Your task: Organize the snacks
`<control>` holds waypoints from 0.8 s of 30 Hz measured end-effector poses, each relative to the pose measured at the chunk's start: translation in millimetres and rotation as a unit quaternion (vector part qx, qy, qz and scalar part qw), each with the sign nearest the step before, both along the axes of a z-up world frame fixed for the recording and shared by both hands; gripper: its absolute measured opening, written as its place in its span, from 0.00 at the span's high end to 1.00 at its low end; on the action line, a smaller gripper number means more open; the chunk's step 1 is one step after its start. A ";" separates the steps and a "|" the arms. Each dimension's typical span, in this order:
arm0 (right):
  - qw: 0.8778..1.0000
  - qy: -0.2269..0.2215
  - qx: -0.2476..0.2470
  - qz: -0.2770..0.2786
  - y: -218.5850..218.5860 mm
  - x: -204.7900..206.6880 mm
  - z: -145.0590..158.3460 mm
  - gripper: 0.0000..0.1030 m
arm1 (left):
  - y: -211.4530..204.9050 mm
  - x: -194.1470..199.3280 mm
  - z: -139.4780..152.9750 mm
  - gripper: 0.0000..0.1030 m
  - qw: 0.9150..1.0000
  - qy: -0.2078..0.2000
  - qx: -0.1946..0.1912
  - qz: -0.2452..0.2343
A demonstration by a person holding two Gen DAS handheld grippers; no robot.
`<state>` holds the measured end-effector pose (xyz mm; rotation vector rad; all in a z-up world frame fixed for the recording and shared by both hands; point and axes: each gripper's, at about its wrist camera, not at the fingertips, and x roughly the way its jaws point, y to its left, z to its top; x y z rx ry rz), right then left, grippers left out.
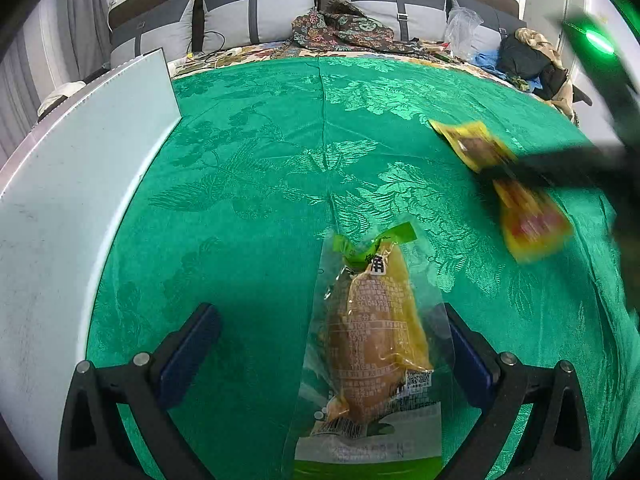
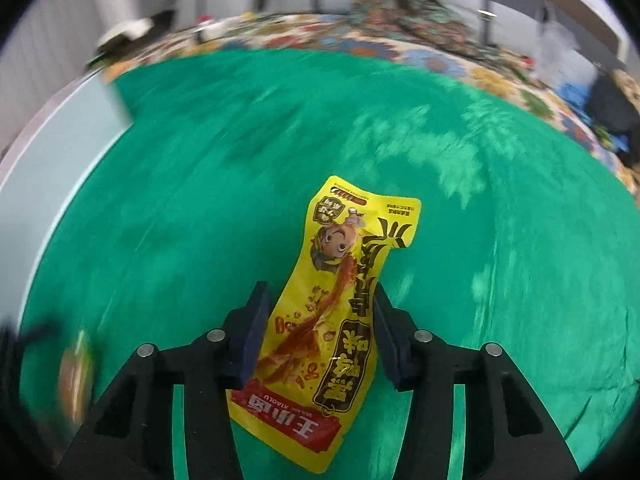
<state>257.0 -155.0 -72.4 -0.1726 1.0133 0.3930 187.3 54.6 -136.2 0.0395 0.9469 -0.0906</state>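
A green patterned cloth (image 1: 248,184) covers the table. On it lies a clear packet with a yellow-brown snack (image 1: 376,332), between the wide-apart fingers of my left gripper (image 1: 328,312), which stands open without touching it. My right gripper (image 2: 320,288) is shut on a yellow snack packet with a cartoon figure (image 2: 340,280), its pads pinching the packet's narrow middle. In the left wrist view that held packet (image 1: 532,220) shows blurred at the right under the dark right gripper (image 1: 516,176). A second yellow packet (image 1: 468,140) lies on the cloth just beyond it.
A pale board (image 1: 80,200) runs along the left edge of the cloth. Behind the table are grey sofa cushions (image 1: 260,4), a heap of patterned fabric (image 1: 340,28), a clear plastic bag (image 1: 462,28) and dark clothes (image 1: 524,56).
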 end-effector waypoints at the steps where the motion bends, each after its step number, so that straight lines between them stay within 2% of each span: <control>1: 1.000 0.000 0.000 0.013 -2.2 -11.9 -0.4 0.51 | -0.1 0.0 -0.2 0.00 1.000 0.000 0.000 0.000; 4: 0.998 0.002 -0.002 0.067 -18.9 -67.6 -0.9 0.51 | 0.1 -0.1 0.1 0.00 1.000 0.000 0.000 0.000; 6: 0.997 -0.004 -0.011 0.081 -26.8 -96.9 -2.6 0.51 | 0.0 -0.1 0.0 0.00 1.000 0.000 0.000 0.000; 9: 0.995 -0.023 -0.023 0.092 -42.2 -138.4 -8.2 0.43 | 0.0 -0.3 0.0 0.00 1.000 0.000 0.000 0.000; 10: 0.995 -0.037 -0.031 0.086 -46.7 -151.7 -11.1 0.36 | 0.2 -0.3 0.2 0.00 1.000 0.000 0.000 0.000; 14: 0.997 -0.070 -0.014 0.039 -58.7 -163.4 -16.9 0.18 | -0.1 -0.4 -0.2 0.00 1.000 0.000 0.000 0.000; 17: 0.998 -0.061 0.005 0.011 -64.0 -155.0 -19.2 0.14 | -0.3 1.2 0.0 0.00 1.000 0.000 0.000 0.000; 24: 0.998 -0.059 0.007 0.007 -64.9 -153.5 -18.8 0.13 | -0.1 1.3 -0.4 0.00 1.000 0.000 0.001 0.000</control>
